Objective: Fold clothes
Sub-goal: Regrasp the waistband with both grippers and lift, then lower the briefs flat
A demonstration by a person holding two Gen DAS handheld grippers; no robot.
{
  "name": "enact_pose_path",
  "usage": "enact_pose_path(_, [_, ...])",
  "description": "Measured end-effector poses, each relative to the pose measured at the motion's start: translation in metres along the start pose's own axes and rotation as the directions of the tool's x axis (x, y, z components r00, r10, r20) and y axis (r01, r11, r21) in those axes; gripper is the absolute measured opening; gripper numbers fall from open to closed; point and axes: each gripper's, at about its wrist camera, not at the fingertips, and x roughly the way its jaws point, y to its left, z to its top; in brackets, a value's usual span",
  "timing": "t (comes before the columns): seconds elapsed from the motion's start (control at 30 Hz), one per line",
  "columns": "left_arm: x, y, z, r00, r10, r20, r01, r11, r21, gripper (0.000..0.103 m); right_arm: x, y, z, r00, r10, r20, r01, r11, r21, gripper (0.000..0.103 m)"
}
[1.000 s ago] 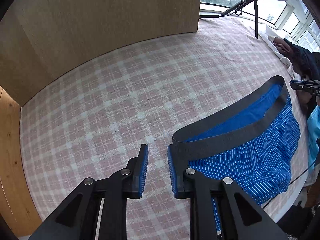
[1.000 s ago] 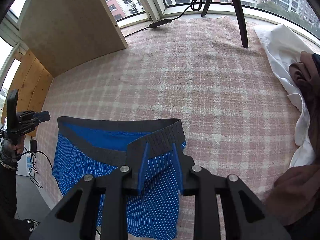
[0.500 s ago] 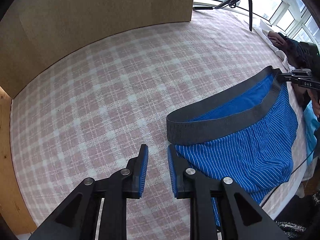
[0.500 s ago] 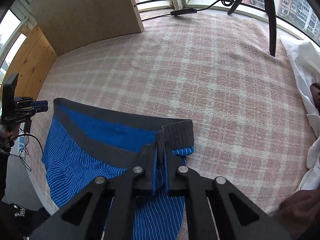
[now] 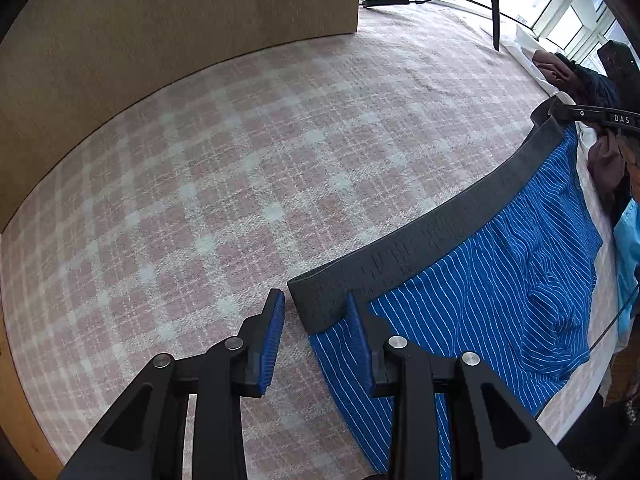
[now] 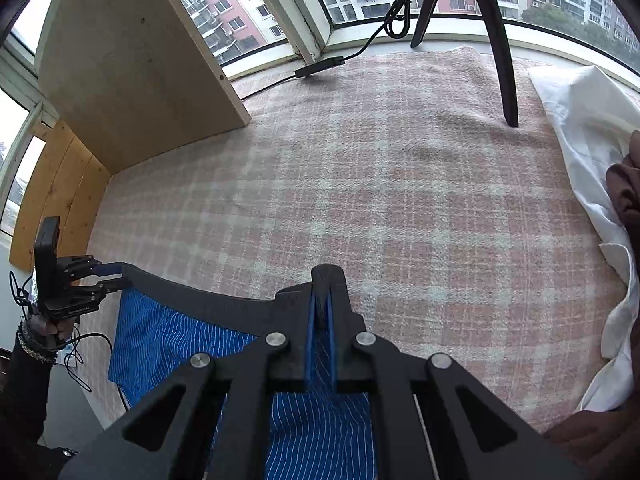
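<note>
Blue white-striped boxer shorts (image 5: 508, 280) with a dark grey waistband (image 5: 440, 232) lie stretched across the pink plaid blanket (image 5: 240, 160). My left gripper (image 5: 316, 312) is open, and the waistband's near end sits between its blue pads. At the far end my right gripper (image 5: 560, 112) pinches the band. In the right wrist view the right gripper (image 6: 320, 300) is shut on the waistband corner, the shorts (image 6: 160, 340) hang below the band, and the left gripper (image 6: 114, 274), held by a hand, straddles the opposite end.
A wooden board (image 5: 160, 32) stands along the blanket's far side. A black tripod leg (image 6: 500, 60) and a cable (image 6: 320, 66) rest near the window. White cloth (image 6: 580, 128) and brown garments (image 6: 624, 192) are piled at the right. The blanket's near edge runs just under the shorts.
My right gripper closed on the waistband corner and drew the band taut and flat. My left gripper came forward until the band's other end lay between its fingers.
</note>
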Motion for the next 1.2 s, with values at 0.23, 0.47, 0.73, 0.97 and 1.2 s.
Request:
enact_pose_path(0.23, [0.000,-0.007,-0.001,0.999,-0.005,0.034,0.005,1.000,-0.006,0.015,0.002,-0.017,0.001,0.998,0.018,-0.056,-0.018,1.000,0.002,0.032])
enact_pose_path(0.47, [0.000,-0.008,-0.004,0.998,-0.018,0.062,0.021,0.999,-0.038,0.010,0.012,-0.035,0.003,0.993,0.098,-0.065,-0.094,0.994,0.055,0.047])
enact_pose_path(0.73, [-0.006,-0.014,-0.007,0.993,-0.023,0.113,0.030,0.997,-0.068,0.004,-0.030,-0.013,-0.007,0.978,0.208,0.021,-0.208,0.978,0.004,0.008])
enact_pose_path(0.97, [-0.132,-0.012,-0.030,0.936,0.039,0.349,-0.017,0.998,-0.064,0.004,-0.107,0.012,-0.020,0.922,0.339,0.190,-0.335,0.941,-0.052,0.007])
enact_pose_path(1.2, [-0.273,-0.026,-0.054,0.777,0.096,0.622,-0.099,0.995,-0.029,0.004,-0.183,0.066,-0.040,0.885,0.328,0.330,-0.283,0.942,-0.178,0.007])
